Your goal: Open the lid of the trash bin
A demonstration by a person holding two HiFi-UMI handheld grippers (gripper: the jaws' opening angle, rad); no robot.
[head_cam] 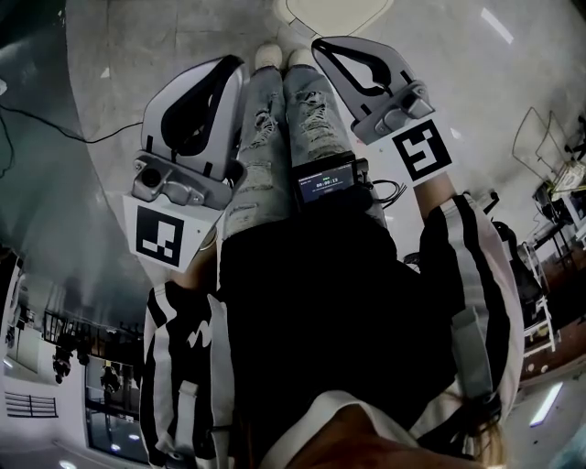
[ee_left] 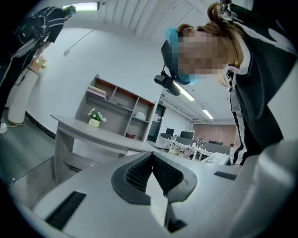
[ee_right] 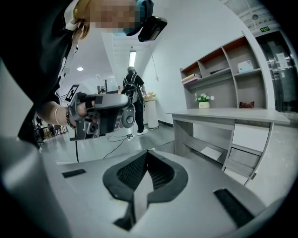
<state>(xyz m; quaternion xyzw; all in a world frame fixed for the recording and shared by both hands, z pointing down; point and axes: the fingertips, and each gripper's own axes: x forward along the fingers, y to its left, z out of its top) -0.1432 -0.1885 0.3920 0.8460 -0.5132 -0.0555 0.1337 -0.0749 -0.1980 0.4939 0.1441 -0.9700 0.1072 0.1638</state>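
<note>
Both grippers hang at the person's sides and point down at the floor [head_cam: 101,101]. The left gripper [head_cam: 227,66] has its fingers [ee_left: 135,174] brought together at the tips with nothing between them. The right gripper [head_cam: 322,46] is the same, with its ribbed fingers [ee_right: 163,174] meeting and holding nothing. No trash bin can be identified with confidence. A pale rounded object [head_cam: 320,11] at the top edge of the head view, just beyond the shoes [head_cam: 270,57], may be its lid, but too little of it shows to confirm. If so, I would judge it to be light, stiff moulded plastic with a smooth and rather slippery surface. It would be best taken at the front lip or a handle, away from any hinge, though none of these features is visible. The floor around the feet is open. A cable [head_cam: 55,128] trails across it on the left and is a snag risk. A grey tabletop [ee_left: 93,132] and a shelf unit [ee_left: 118,100] stand well apart to one side. A second person [ee_right: 132,100] stands well off in the background.
</note>
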